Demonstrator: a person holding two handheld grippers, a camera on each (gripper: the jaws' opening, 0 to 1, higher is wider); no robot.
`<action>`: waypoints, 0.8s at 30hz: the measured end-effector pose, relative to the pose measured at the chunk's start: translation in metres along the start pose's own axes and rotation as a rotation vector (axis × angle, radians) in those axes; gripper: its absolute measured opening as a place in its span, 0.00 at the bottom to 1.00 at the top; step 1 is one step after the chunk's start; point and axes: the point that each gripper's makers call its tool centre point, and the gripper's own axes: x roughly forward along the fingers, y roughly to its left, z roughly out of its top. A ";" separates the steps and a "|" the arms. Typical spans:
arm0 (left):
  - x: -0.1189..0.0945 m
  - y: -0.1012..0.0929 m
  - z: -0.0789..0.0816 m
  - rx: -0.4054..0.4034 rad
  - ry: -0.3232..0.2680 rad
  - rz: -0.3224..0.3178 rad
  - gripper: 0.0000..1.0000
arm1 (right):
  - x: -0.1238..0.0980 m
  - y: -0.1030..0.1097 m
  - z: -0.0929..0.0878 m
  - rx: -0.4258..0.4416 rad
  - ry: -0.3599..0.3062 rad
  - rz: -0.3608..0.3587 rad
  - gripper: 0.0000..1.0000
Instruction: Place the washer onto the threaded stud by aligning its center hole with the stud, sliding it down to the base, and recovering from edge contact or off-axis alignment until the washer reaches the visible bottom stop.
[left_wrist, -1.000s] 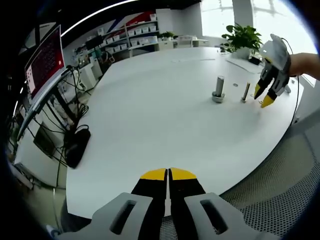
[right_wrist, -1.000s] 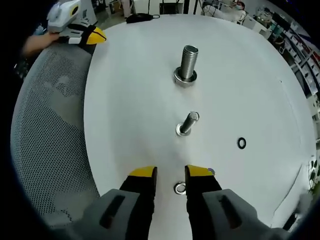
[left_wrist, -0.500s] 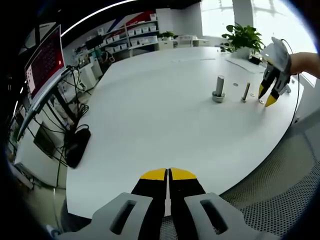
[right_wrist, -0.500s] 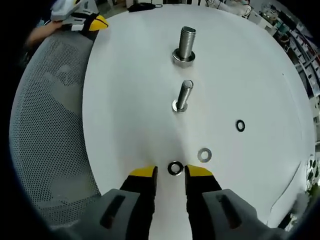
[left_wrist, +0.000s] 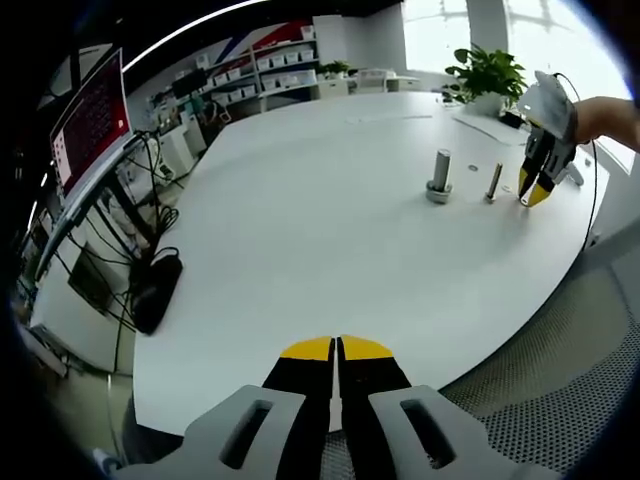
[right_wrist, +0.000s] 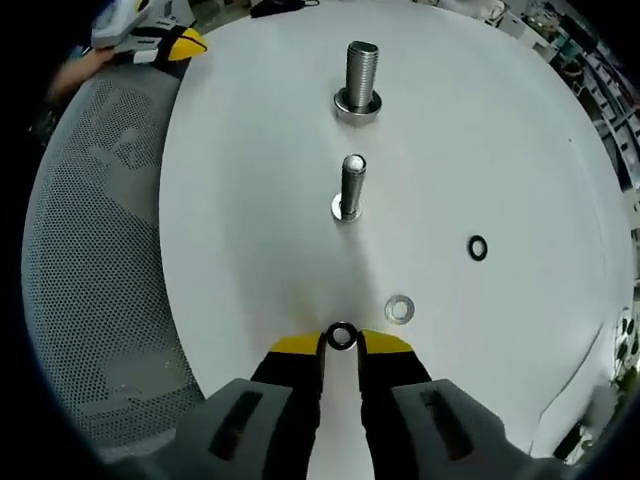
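Right gripper view: the right gripper (right_wrist: 341, 345) points down at a round white desk (right_wrist: 250, 200), its yellow-tipped fingers (right_wrist: 297, 347) drawn narrow around a small dark washer (right_wrist: 341, 336) that sits at their tips. The washer appears pinched by its rim, though whether it is lifted clear of the desk or touching it cannot be told. Just to the right of it a silver washer (right_wrist: 400, 309) lies flat, and farther right a second dark ring (right_wrist: 477, 247) lies well apart. Straight ahead, farther from the gripper, a slim bolt (right_wrist: 349, 188) stands upright on its head, threads pointing up, and beyond it a thicker threaded stud (right_wrist: 360, 78) rises from a wide base. The two stand in line with the fingers, which likely makes a straight carry forward easy. Gripping by the edge leaves the centre hole free, as it must be to drop over the threads. At the far left desk edge the left gripper (right_wrist: 160, 42) is parked, out of the way. In the left gripper view its own fingers (left_wrist: 310, 362) are pressed together with nothing between them, hovering at the near edge of the desk, while across the desk the right gripper reaches down beside the two upright fasteners.
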 end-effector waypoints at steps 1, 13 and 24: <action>0.000 0.000 0.000 -0.001 0.001 0.000 0.00 | 0.000 0.000 0.000 0.000 0.006 -0.003 0.15; 0.000 -0.001 -0.001 -0.001 0.006 0.002 0.00 | 0.000 -0.002 -0.002 0.053 0.022 -0.025 0.14; 0.000 0.000 -0.003 0.000 0.018 0.007 0.00 | 0.000 -0.001 -0.002 0.067 0.002 -0.057 0.15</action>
